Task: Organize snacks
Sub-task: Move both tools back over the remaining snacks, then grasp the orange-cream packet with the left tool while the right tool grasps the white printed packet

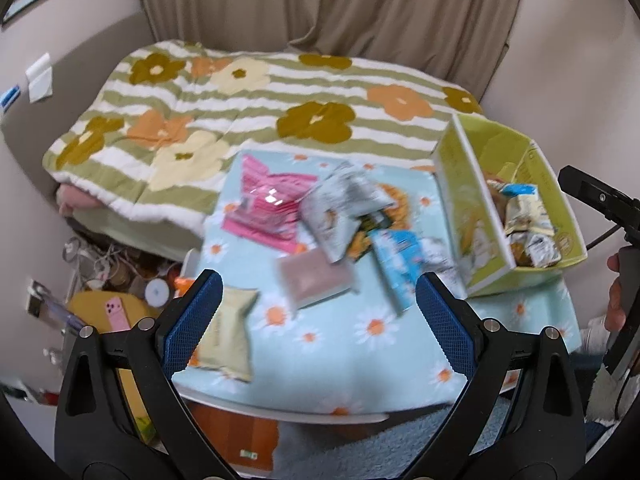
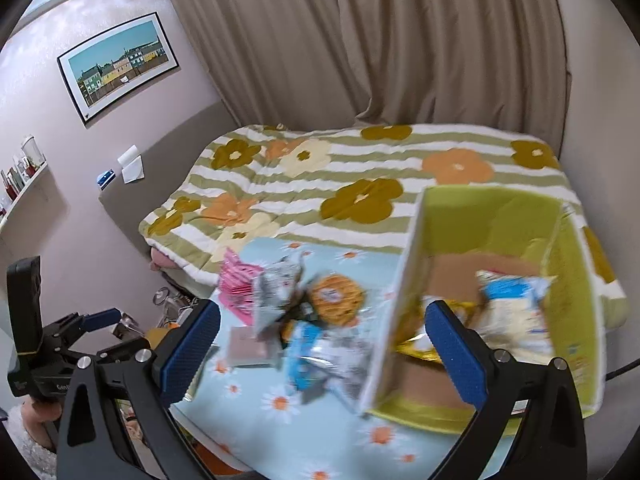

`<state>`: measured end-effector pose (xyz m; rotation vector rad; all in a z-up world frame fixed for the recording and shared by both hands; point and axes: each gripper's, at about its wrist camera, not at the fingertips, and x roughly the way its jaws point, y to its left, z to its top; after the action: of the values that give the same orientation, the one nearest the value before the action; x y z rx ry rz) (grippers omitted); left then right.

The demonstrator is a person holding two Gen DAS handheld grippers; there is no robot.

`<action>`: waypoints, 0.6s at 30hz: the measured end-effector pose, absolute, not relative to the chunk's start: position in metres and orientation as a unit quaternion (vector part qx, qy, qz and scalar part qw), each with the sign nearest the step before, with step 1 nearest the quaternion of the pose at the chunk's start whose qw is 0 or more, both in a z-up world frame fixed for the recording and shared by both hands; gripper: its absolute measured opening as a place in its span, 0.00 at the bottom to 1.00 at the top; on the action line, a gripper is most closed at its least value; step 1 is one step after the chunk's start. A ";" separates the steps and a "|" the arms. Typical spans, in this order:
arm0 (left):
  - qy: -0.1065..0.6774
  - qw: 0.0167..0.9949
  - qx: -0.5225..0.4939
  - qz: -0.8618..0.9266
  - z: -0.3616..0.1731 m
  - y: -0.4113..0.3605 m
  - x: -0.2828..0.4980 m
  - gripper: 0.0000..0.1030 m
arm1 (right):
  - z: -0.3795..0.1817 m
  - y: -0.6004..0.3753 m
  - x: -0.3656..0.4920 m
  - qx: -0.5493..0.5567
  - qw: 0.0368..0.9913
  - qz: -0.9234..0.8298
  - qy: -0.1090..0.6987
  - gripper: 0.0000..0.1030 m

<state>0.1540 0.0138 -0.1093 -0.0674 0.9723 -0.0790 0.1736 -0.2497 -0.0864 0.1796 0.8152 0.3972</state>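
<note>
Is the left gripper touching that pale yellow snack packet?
Cannot tell. In the left wrist view the left gripper is open, and one finger overlaps the pale yellow packet, possibly only hovering above it.

Loose snack packets [image 1: 340, 216] are crowding the table's middle beside the green box [image 1: 560, 216]. The near strip of daisy cloth [image 1: 340, 360] is lying bare, and the box's tall white wall [image 2: 394, 280] is blocking sideways entry.

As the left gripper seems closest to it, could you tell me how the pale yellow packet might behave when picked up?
The pale yellow packet looks like a soft, puffy pouch, so probably light and floppy. Lying flat on the tablecloth, it seems unlikely to roll, though its film may be slippery.
</note>
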 end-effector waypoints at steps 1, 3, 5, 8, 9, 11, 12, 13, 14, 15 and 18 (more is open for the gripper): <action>0.470 0.881 -0.034 -0.039 -0.112 0.022 0.154 0.94 | -0.091 -0.239 0.175 0.091 0.893 0.191 0.398 0.99; 0.478 0.877 -0.039 -0.043 -0.122 0.043 0.154 0.94 | -0.098 -0.224 0.176 0.100 0.888 0.191 0.406 0.99; 0.486 0.872 -0.041 -0.048 -0.132 0.057 0.156 0.94 | -0.104 -0.211 0.176 0.105 0.885 0.188 0.413 0.99; 0.500 0.863 -0.047 -0.059 -0.151 0.077 0.160 0.94 | -0.115 -0.187 0.177 0.107 0.878 0.179 0.430 0.99; 0.505 0.859 -0.052 -0.065 -0.159 0.084 0.161 0.94 | -0.118 -0.181 0.176 0.109 0.878 0.175 0.433 0.99; 0.517 0.851 -0.058 -0.074 -0.174 0.093 0.164 0.94 | -0.125 -0.170 0.176 0.111 0.875 0.166 0.440 0.99; 0.526 0.844 -0.059 -0.082 -0.186 0.098 0.166 0.94 | -0.128 -0.166 0.176 0.113 0.874 0.159 0.444 0.99; 0.531 0.841 -0.057 -0.087 -0.195 0.102 0.168 0.94 | -0.133 -0.158 0.175 0.116 0.873 0.151 0.449 0.99; 0.535 0.838 -0.055 -0.090 -0.201 0.104 0.170 0.94 | -0.136 -0.154 0.175 0.119 0.871 0.145 0.454 0.99; 0.542 0.833 -0.051 -0.097 -0.213 0.107 0.172 0.94 | -0.140 -0.151 0.175 0.121 0.870 0.140 0.457 0.99; 0.551 0.827 -0.037 -0.106 -0.237 0.110 0.177 0.94 | -0.154 -0.141 0.173 0.129 0.861 0.127 0.475 0.99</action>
<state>0.1771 0.1098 -0.2371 -0.0795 1.1713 -0.2256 0.1728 -0.1409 -0.1542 0.2705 0.9965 0.2663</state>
